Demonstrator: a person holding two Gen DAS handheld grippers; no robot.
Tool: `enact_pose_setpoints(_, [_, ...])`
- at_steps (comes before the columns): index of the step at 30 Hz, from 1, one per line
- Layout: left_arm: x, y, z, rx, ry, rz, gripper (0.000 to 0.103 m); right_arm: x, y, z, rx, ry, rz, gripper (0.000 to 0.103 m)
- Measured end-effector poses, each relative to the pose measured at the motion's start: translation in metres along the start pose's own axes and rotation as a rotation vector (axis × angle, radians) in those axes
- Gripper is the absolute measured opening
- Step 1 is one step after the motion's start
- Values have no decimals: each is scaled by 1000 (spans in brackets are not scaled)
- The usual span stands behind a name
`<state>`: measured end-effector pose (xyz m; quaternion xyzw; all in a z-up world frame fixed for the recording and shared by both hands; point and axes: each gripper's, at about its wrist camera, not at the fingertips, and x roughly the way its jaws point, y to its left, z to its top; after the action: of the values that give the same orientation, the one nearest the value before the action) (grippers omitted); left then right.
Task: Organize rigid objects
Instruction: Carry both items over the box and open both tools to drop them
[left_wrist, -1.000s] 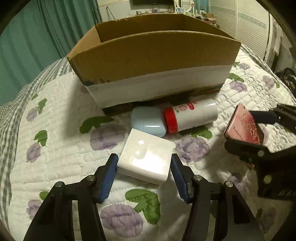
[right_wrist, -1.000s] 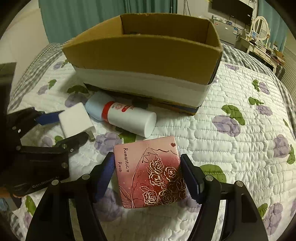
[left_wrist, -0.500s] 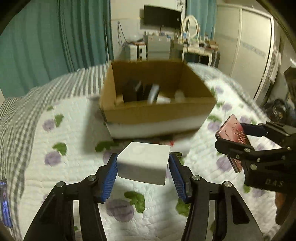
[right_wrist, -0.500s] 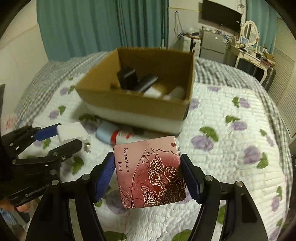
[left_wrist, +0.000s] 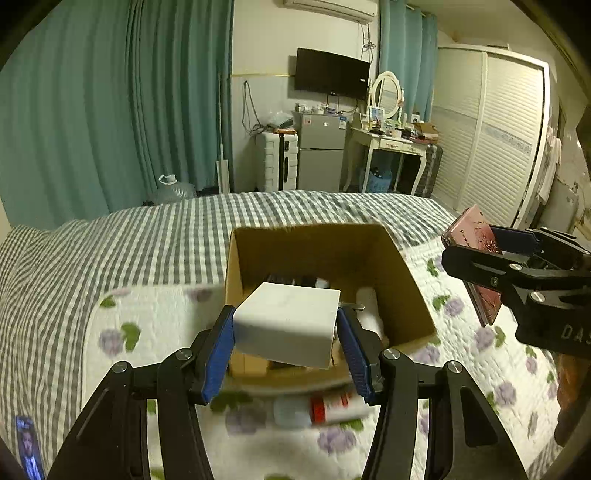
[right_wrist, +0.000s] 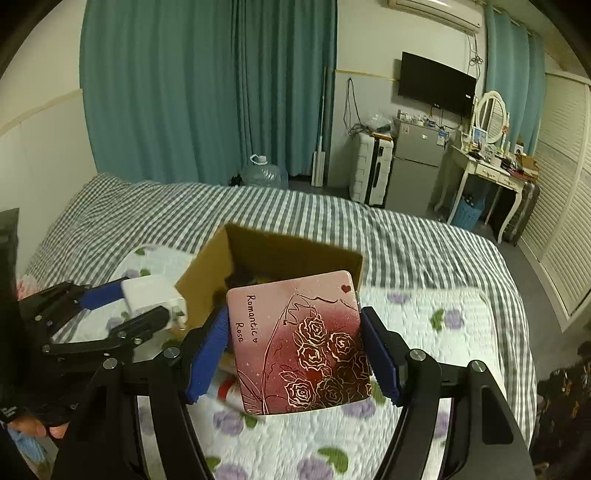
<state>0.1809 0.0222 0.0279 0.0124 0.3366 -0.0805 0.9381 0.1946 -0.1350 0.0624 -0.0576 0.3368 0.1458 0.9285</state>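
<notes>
Both claws risen above cardboard box (left_wrist: 413, 291); left claw (left_wrist: 286, 326) grips white charger (left_wrist: 286, 321), right claw (right_wrist: 295, 343) "Romantic Rose" case (right_wrist: 299, 343).

Rose tin (right_wrist: 299, 343) between tool (right_wrist: 295, 350) fingers

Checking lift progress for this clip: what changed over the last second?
Both grippers rose from the quilt toward the box: the left gripper lifted the charger up over its near edge, the right gripper raised the rose case beside it. Both grips stayed shut; the bottle still lies before the box.
</notes>
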Motion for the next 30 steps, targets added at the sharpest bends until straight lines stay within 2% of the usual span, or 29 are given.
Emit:
enact_pose_setpoints(7, [57, -2, 18, 71, 3, 5, 56, 53, -3, 21, -34, -18, -26, 70])
enact_pose_setpoints(13, [98, -5, 14, 104, 28, -8, 56, 103, -17, 25, 13, 8, -9, 70])
enact_pose_setpoints(18, [114, -7, 6, 103, 44, -33, 56, 134, -24, 22, 41, 47, 10, 70])
enact_pose_setpoints(20, [116, -5, 3, 95, 60, -43, 58, 139, -27, 19, 61, 50, 36, 71])
enact_pose_setpoints(23, [104, 0, 5, 67, 35, -47, 60, 135, -30, 18, 94, 45, 28, 83])
enact_pose_setpoints(30, [51, 9, 20, 16, 18, -23, 66, 76, -35, 29, 108, -6, -26, 92])
